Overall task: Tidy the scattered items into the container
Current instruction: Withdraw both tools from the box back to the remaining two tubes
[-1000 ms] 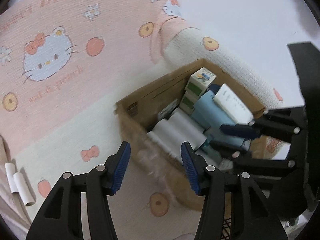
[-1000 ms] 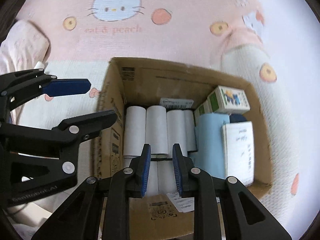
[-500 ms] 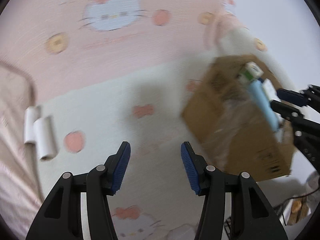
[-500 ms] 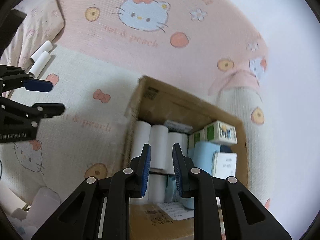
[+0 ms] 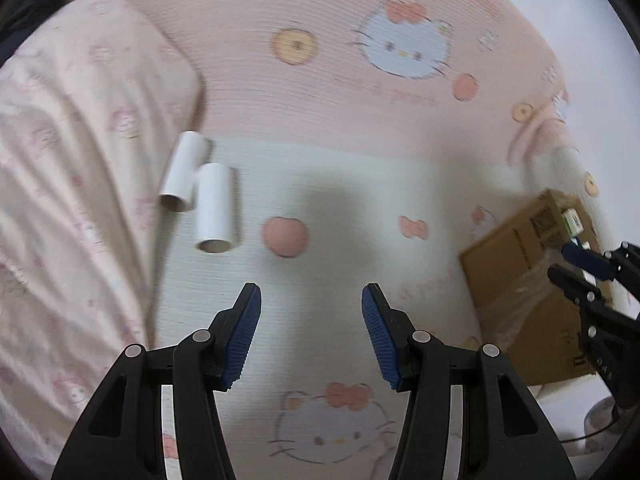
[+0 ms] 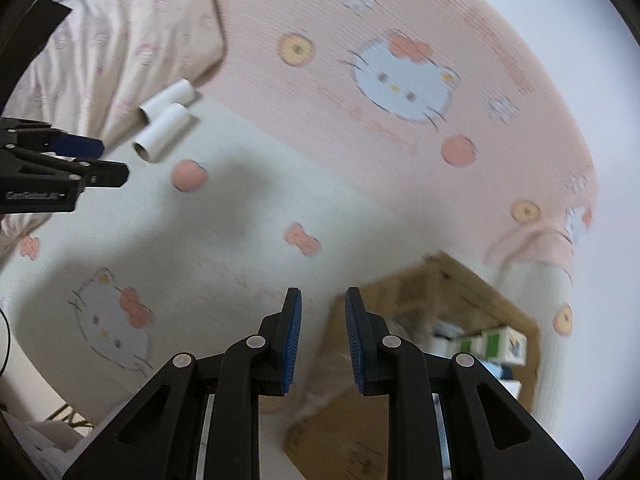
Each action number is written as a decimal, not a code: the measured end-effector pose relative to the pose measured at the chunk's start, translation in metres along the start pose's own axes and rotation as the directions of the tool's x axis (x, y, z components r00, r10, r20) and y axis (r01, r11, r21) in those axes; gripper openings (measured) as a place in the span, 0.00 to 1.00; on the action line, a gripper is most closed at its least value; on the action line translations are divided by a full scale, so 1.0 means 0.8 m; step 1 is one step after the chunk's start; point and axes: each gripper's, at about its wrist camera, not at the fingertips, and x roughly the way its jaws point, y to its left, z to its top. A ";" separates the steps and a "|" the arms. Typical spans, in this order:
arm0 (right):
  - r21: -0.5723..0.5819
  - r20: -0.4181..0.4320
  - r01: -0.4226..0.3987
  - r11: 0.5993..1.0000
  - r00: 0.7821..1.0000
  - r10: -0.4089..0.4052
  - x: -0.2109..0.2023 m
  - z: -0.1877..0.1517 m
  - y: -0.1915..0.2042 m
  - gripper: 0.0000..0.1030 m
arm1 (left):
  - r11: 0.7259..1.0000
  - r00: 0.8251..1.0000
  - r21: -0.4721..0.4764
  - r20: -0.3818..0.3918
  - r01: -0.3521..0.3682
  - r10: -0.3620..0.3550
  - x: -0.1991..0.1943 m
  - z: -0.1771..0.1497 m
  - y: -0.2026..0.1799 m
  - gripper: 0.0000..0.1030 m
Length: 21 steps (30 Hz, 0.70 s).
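Observation:
Two white paper rolls lie side by side on the Hello Kitty bedsheet, the nearer roll and the farther roll, up and left of my left gripper, which is open and empty above the sheet. They also show in the right wrist view. The cardboard box with rolls and small cartons stands at the right; in the right wrist view it sits below my right gripper, whose jaws stand a narrow gap apart with nothing between them.
A pink patterned pillow or quilt lies along the left, touching the rolls. The other gripper shows at the edge of each view. A white wall rises behind the bed.
Both grippers have swung left, away from the box and toward the two rolls. The rolls now sit larger and closer in the left wrist view. The jaws have not changed.

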 end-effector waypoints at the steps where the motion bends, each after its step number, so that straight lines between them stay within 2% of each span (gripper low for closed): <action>1: -0.002 0.008 -0.017 1.000 1.000 0.017 0.001 0.004 0.007 0.18 | 1.000 1.000 -0.020 0.004 0.004 -0.004 -0.002 0.000 0.007 0.55; 4: 0.003 0.023 -0.083 0.997 0.996 0.083 0.011 0.018 0.027 0.19 | 0.995 0.999 -0.089 0.011 0.033 -0.032 -0.003 -0.001 0.030 0.55; 8: 0.006 0.057 -0.158 0.987 0.986 0.157 0.024 0.031 0.050 0.19 | 0.986 1.000 -0.164 0.004 0.026 -0.026 0.008 -0.003 0.059 0.55; 12: -0.008 0.153 -0.204 0.979 0.967 0.203 0.034 0.041 0.077 0.19 | 0.975 1.000 -0.223 -0.011 0.023 -0.026 0.027 -0.003 0.081 0.55; 14: -0.040 0.243 -0.234 0.972 0.941 0.236 0.039 0.042 0.091 0.20 | 0.963 0.999 -0.268 -0.021 0.037 -0.044 0.040 -0.004 0.093 0.55; 15: -0.062 0.294 -0.260 0.964 0.918 0.267 0.044 0.040 0.097 0.21 | 0.957 0.998 -0.287 -0.025 0.044 -0.054 0.045 -0.006 0.098 0.53; 16: -0.083 0.337 -0.294 0.952 0.891 0.305 0.052 0.038 0.104 0.28 | 0.954 0.998 -0.297 -0.024 0.049 -0.058 0.049 -0.007 0.102 0.51; 17: -0.087 0.354 -0.324 0.942 0.874 0.333 0.062 0.038 0.107 0.43 | 0.952 0.998 -0.303 -0.027 0.044 -0.055 0.054 -0.008 0.105 0.50; 18: -0.062 0.350 -0.352 0.934 0.868 0.351 0.076 0.039 0.108 0.50 | 0.952 0.998 -0.306 -0.033 0.033 -0.045 0.060 -0.009 0.107 0.49; 19: -0.034 0.342 -0.379 0.925 0.865 0.367 0.089 0.041 0.109 0.55 | 0.952 0.999 -0.307 -0.038 0.023 -0.036 0.065 -0.010 0.109 0.48; 20: -0.012 0.340 -0.412 0.911 0.855 0.391 0.099 0.041 0.109 0.55 | 0.951 0.999 -0.309 -0.044 0.015 -0.030 0.070 -0.010 0.111 0.45; 21: 0.009 0.346 -0.455 0.890 0.837 0.424 0.108 0.041 0.108 0.55 | 0.950 0.998 -0.313 -0.050 0.012 -0.029 0.075 -0.009 0.114 0.44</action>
